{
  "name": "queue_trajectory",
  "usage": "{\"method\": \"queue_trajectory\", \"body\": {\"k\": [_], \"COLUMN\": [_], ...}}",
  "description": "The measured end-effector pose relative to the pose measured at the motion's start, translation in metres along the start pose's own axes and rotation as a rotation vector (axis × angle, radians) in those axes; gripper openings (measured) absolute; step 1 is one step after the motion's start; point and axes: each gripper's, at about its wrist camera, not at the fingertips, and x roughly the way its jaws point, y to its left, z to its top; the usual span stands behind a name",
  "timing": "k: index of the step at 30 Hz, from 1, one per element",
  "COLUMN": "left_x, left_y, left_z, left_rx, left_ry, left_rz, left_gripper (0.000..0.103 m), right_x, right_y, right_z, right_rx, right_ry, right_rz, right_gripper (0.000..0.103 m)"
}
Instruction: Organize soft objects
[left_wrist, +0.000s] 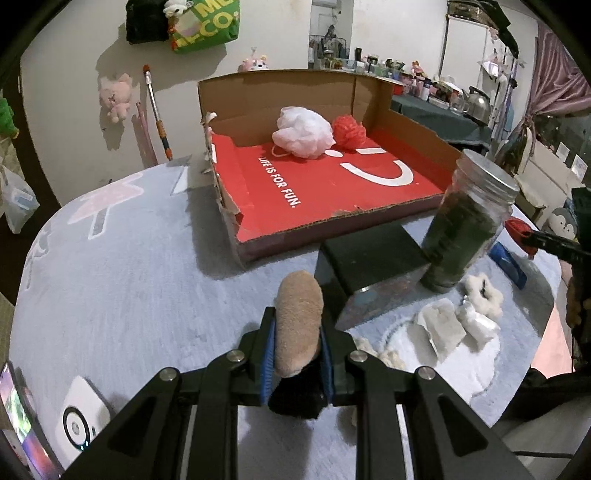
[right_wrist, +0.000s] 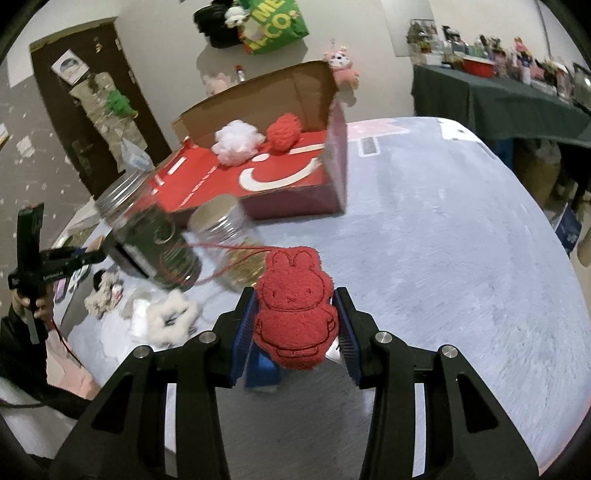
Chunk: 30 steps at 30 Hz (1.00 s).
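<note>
Bench: the bench (left_wrist: 129, 266), covered in a pale blue fleecy cloth, carries everything; the landmark on it is the shallow red-lined cardboard box.
Box: the shallow red-lined cardboard box (left_wrist: 317, 199) has its near wall folded flat, probably so soft things can be slid or dropped in easily.
Already in the box: two items, a white mesh bath puff (left_wrist: 303, 131) and a red mesh bath puff (left_wrist: 349, 130), touching, by the far wall.
Jars: two clear screw-lid jars stand just in front of the box; the dark-filled jar (left_wrist: 461, 229) shows in both views.
Loose soft pieces: several white fluffy bits (left_wrist: 480, 295) lie in front of the jars; exact count unclear.
Left gripper (left_wrist: 295, 345): fingers closed snugly on one tan plush roll (left_wrist: 298, 325), held above the bench in front of the box, seemingly bound for it.
Right gripper (right_wrist: 295, 325): fingers closed on one red terry bunny-shaped plush (right_wrist: 295, 306), raised in front of the box.
</note>
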Motion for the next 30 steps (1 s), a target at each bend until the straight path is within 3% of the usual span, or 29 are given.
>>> {"method": "queue_trajectory", "body": {"k": [8, 16, 25, 30], "left_x": [0.009, 0.010, 0.015, 0.034], "left_y": [0.009, 0.011, 0.008, 0.003], "left_z": [0.013, 0.033, 0.072, 0.100], "left_rx": [0.036, 0.096, 0.138, 0.129], "left_ry": [0.008, 0.007, -0.005, 0.029], "left_rz": [-0.017, -0.021, -0.004, 0.006], "left_gripper": [0.022, 0.022, 0.022, 0.022], "right_x": [0.010, 0.018, 0.026, 0.041], "right_y": [-0.018, -0.006, 0.008, 0.019], "right_z": [0.026, 0.052, 0.098, 0.130], "right_rx": [0.042, -0.020, -0.094, -0.125], "right_ry": [0.006, -0.003, -0.043, -0.051], "right_rz": [0.048, 0.038, 0.026, 0.009], "right_gripper": [0.040, 0.040, 0.040, 0.040]}}
